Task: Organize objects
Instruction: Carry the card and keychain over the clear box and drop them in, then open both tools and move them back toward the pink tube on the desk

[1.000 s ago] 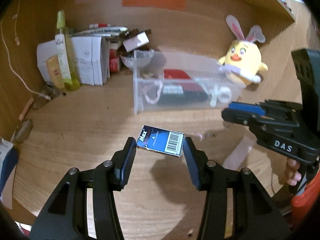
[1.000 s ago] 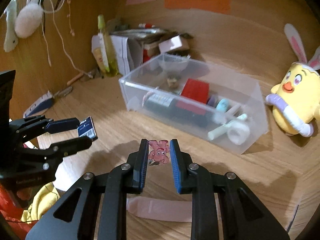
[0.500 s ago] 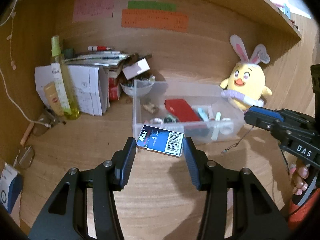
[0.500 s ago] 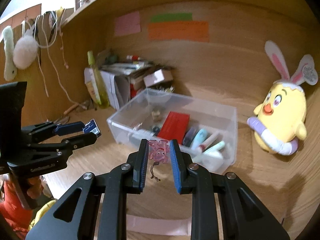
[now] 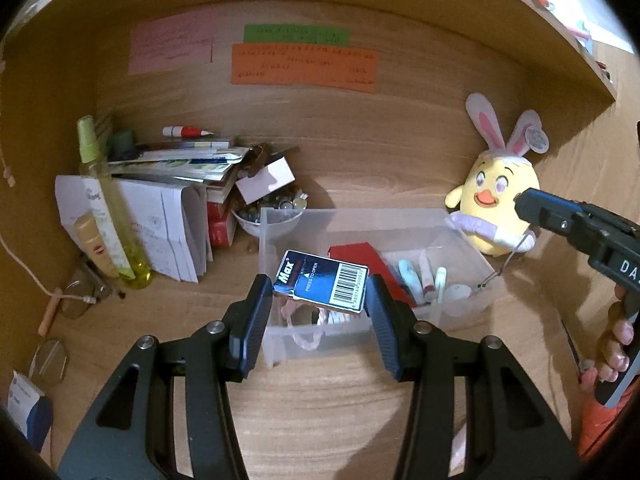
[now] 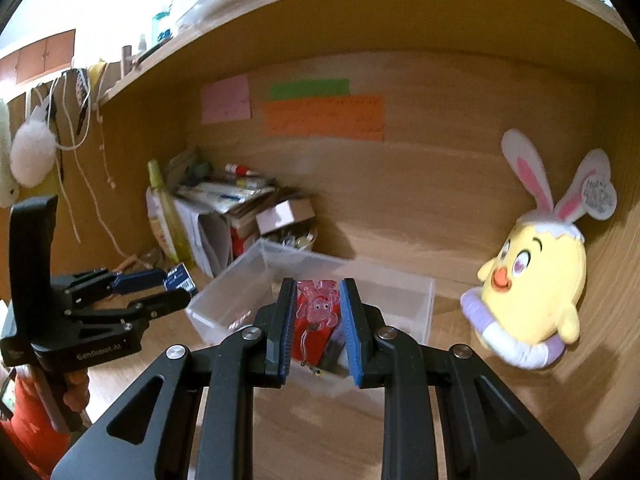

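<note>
At the far left of my view from the left wrist, a tall yellow-green spray bottle (image 5: 105,208) stands upright on the wooden desk (image 5: 320,408), just beside a leaning stack of white papers and boxes (image 5: 168,216). Moving right, I see my left gripper (image 5: 320,300) pinching a small dark-blue cardboard box with a white barcode label and the word "Max" (image 5: 320,282); the pads press on its two short ends and it hangs tilted in the air, in front of the near wall of the clear plastic rectangular bin (image 5: 320,340). Inside that bin lie a red flat box (image 5: 360,256) and a few pale tubes (image 5: 424,280). Further right sits a yellow plush chick with pink-and-white rabbit ears (image 5: 496,204), near the bin's far right corner, upright against the back panel.

From the right wrist, my right gripper (image 6: 318,306) is nearly closed, its blue pads squeezing a small translucent pink plastic charm (image 6: 318,304) with a thin chain dangling below. I hold it above the bin's near edge. At the right edge of the left-wrist view, a person's fingers (image 5: 612,356) wrap the right gripper's handle.
</note>
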A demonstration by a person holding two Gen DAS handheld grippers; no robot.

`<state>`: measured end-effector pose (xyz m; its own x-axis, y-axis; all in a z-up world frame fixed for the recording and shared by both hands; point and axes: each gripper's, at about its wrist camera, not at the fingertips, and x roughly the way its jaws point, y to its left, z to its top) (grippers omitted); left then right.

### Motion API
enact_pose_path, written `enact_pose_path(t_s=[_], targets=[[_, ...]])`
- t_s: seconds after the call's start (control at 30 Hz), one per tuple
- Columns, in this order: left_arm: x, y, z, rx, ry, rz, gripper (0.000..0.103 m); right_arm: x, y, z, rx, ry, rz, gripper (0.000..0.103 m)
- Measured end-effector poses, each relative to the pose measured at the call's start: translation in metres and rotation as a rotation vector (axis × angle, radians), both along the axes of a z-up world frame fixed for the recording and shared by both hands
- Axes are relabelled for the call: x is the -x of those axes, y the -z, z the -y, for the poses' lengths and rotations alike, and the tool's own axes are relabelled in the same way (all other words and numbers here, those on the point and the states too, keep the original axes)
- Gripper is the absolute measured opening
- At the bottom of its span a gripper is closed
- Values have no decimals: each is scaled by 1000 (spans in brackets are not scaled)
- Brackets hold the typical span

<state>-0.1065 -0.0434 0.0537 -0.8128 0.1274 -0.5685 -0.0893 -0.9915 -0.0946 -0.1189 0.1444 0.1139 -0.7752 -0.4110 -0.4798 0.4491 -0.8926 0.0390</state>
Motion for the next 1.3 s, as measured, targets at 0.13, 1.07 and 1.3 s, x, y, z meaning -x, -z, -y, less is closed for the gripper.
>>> enact_pose_path(t_s=[0.13,1.07,1.3], targets=[[14,-1,0,3,-7,6,48,14,3,0,-15,20,9,20],[83,50,-13,19,27,162,48,85,97,12,-119,18,263,20],[81,49,-19,24,51,165,52,91,106,10,-134,37,293,20]])
